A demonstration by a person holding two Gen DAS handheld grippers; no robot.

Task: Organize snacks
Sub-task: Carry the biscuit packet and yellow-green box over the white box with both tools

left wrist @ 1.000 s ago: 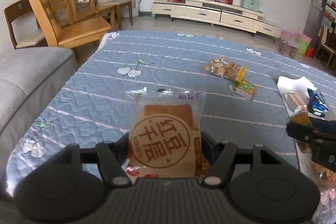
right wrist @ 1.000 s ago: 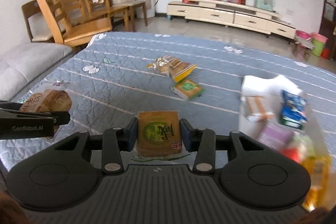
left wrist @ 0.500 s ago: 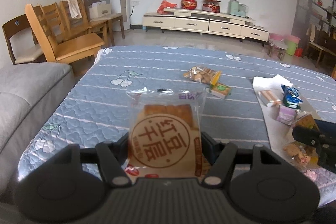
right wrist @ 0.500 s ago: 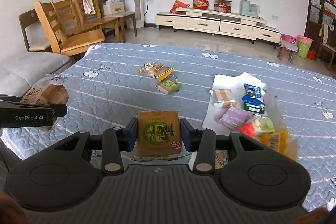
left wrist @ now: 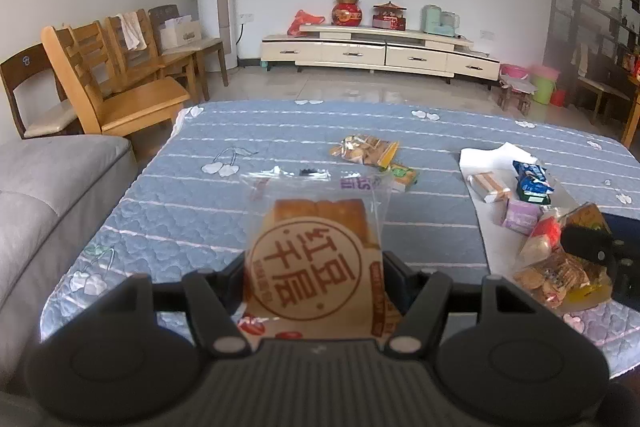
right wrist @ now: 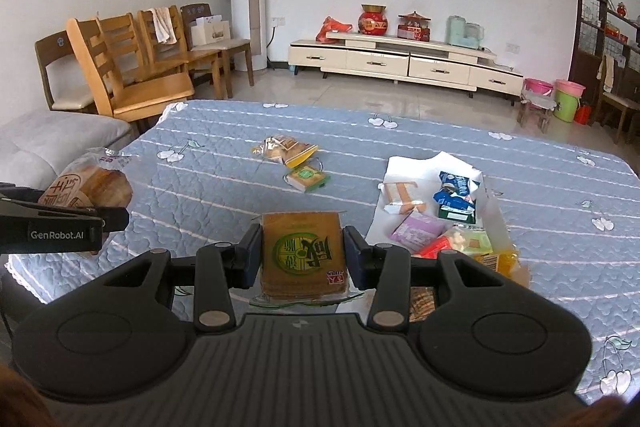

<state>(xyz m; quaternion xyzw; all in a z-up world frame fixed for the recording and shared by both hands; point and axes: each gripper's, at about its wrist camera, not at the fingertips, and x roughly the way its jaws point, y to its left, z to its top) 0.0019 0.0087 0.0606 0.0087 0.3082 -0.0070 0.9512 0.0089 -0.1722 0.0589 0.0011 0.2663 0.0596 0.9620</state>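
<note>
Half the cracker pack [right wrist: 420, 301] gripper-hidden

Bare quilt [right wrist: 208, 195] lies open ahead; loose packets [right wrist: 290, 149] mid-table and the white tray [right wrist: 404, 163] block the right.

In my left wrist view, the bread packet [left wrist: 314, 259] sits low at centre, between my left gripper [left wrist: 314, 279] fingers. Beyond it the quilted table [left wrist: 200, 195] fills the middle. A biscuit bag [left wrist: 362, 149] lies above centre, a small packet [left wrist: 402, 175] touching it at lower right. The white sheet [left wrist: 480, 157] with a heap of snacks [left wrist: 532, 211] on it is at right. The sofa [left wrist: 44, 187] is at left, chairs [left wrist: 116, 83] behind it, the cabinet [left wrist: 380, 53] along the far wall. In my right wrist view, a flat packet [right wrist: 303, 255] sits between my right gripper [right wrist: 303, 259] fingers, low at centre.
</note>
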